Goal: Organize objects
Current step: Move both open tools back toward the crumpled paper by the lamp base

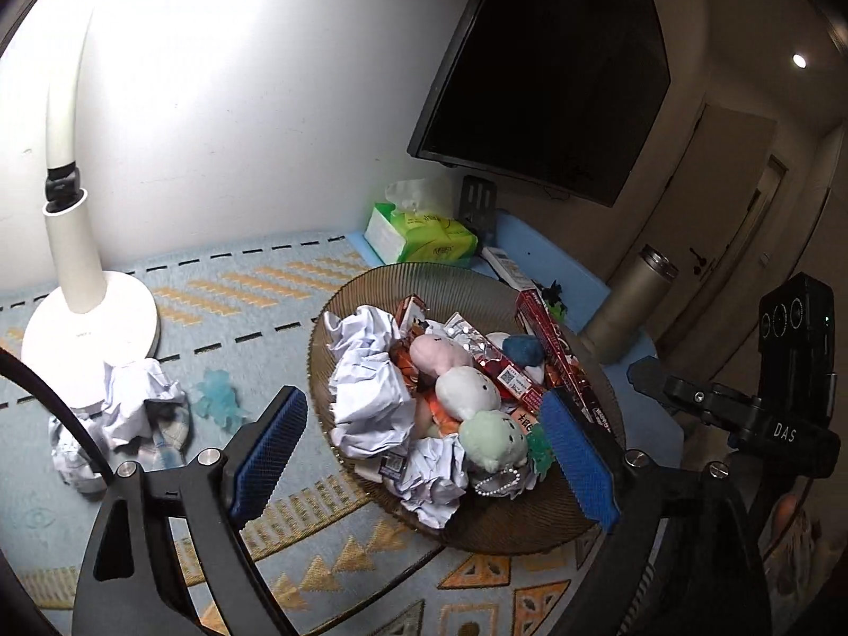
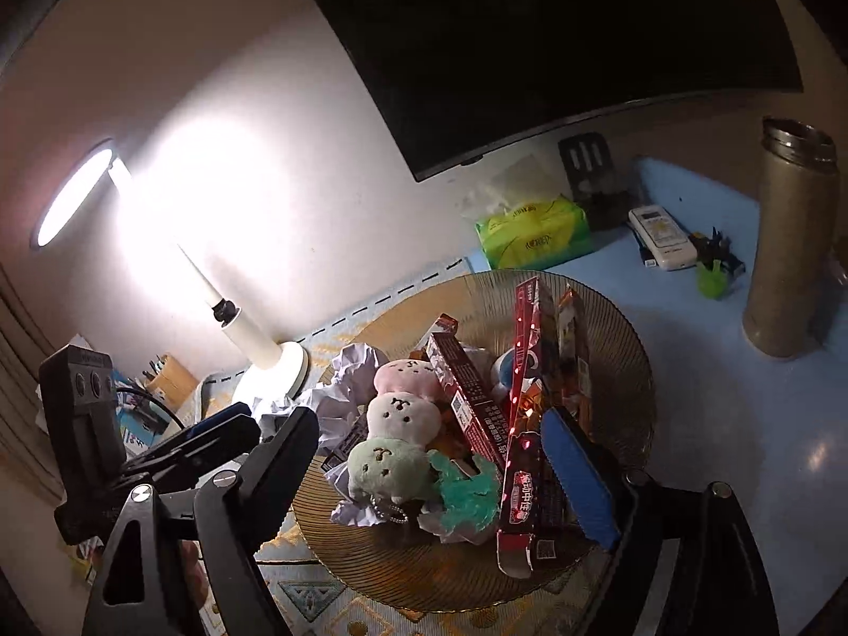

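Left wrist view is showing you the crumpled paper (image 1: 127,403) lying loose by the lamp (image 1: 90,328) at the desk's left edge, left of your left gripper (image 1: 424,440), which is gaping wide and holding nothing. The right gripper (image 2: 440,471), equally spread and bare, is hovering over the bowl (image 2: 625,350), so the left is sitting nearer.

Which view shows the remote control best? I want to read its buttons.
The right wrist view: the remote control lies face up on the blue table, fully visible beside the tissue pack. In the left wrist view, only a sliver shows behind the glass plate's rim.
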